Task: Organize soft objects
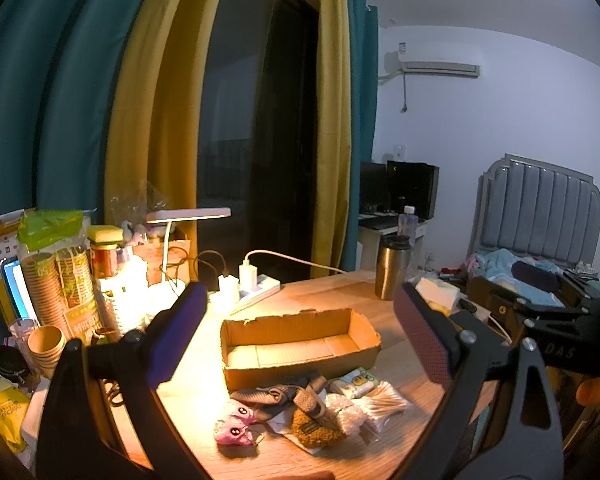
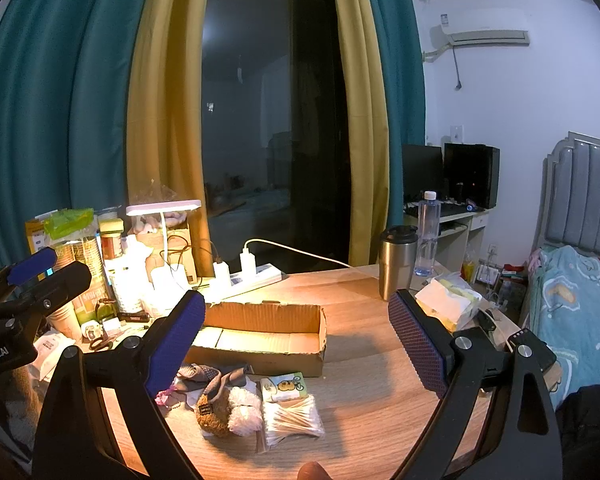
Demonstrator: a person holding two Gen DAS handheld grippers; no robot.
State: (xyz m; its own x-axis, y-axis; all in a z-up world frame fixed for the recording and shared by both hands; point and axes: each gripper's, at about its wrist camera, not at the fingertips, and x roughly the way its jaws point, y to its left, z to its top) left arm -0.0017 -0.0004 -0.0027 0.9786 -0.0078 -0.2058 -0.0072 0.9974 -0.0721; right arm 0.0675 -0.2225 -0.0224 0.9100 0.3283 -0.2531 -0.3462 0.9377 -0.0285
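An open cardboard box (image 1: 300,344) (image 2: 268,336) lies on the wooden table, nothing visible inside. In front of it lie soft items: a pink plush toy (image 1: 234,426), grey socks (image 1: 276,394) (image 2: 216,376), a brown fuzzy pouch (image 1: 316,426) (image 2: 214,414), a white puff (image 2: 244,410), a tissue pack (image 1: 358,384) (image 2: 284,386) and a cotton swab bag (image 1: 382,402) (image 2: 292,420). My left gripper (image 1: 300,340) is open above the pile. My right gripper (image 2: 296,340) is open, also above it. The left gripper also shows at the left of the right wrist view (image 2: 32,276).
A lit desk lamp (image 1: 188,216), paper cups (image 1: 48,344), jars and a power strip (image 1: 252,292) crowd the table's left and back. A steel tumbler (image 1: 392,266) (image 2: 396,262) and napkins (image 2: 448,300) stand at the right. A bed (image 2: 580,300) lies beyond.
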